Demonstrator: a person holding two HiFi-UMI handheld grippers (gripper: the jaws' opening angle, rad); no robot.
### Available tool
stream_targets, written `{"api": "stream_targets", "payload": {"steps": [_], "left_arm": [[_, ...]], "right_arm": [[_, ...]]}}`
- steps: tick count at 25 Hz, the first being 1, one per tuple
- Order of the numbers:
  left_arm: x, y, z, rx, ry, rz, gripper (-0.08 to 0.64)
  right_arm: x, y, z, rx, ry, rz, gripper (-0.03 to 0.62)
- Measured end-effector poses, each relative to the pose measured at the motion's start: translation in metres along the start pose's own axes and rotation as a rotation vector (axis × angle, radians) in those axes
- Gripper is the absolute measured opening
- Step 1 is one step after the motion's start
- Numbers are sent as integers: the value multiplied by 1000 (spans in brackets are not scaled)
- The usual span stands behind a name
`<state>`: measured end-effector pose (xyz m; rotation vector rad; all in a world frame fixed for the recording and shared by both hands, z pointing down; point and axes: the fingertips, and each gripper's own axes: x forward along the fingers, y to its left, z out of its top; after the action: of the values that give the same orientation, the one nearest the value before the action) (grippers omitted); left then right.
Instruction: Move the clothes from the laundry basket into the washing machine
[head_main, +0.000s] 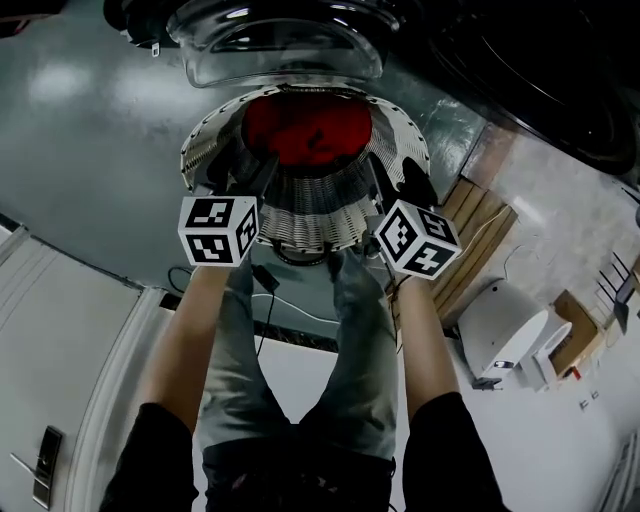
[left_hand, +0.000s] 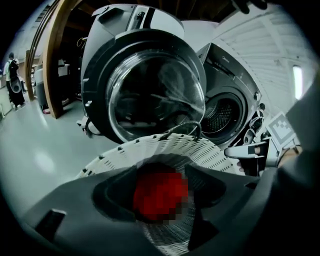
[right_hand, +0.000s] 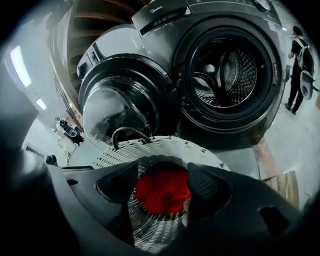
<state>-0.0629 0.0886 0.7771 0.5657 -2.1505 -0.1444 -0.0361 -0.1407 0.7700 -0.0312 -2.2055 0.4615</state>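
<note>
Right gripper view is showing the washing machine (right_hand: 227, 70) standing with its drum open and its round glass door (right_hand: 125, 105) swung out to the left. The white laundry basket (head_main: 400, 130) is sitting on the grey floor (head_main: 80, 130) just in front of the machine, below the open door. A red garment (head_main: 308, 130) is lying in the bottom of the basket; no clothes are showing in the drum.

In the head view, the person is holding both grippers over the near rim of the basket, pointing them downward into it. The left gripper (head_main: 245, 170) is keeping its jaws wide apart, clamping nothing, and the red garment is showing through the gap between them. The right gripper (head_main: 400, 185) is likewise holding its jaws apart and empty, framing the same red garment down in the basket.
</note>
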Motion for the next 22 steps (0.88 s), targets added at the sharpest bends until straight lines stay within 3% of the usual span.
{"api": "stream_targets", "payload": {"steps": [5, 14, 22], "left_arm": [[44, 19, -29, -71, 40, 36, 305], [101, 63, -77, -153, 76, 119, 305], [156, 74, -105, -151, 111, 128, 305]], "right_arm": [[45, -13, -20, 62, 36, -25, 321], [118, -29, -76, 93, 126, -34, 330], [173, -46, -97, 47, 150, -52, 334]]}}
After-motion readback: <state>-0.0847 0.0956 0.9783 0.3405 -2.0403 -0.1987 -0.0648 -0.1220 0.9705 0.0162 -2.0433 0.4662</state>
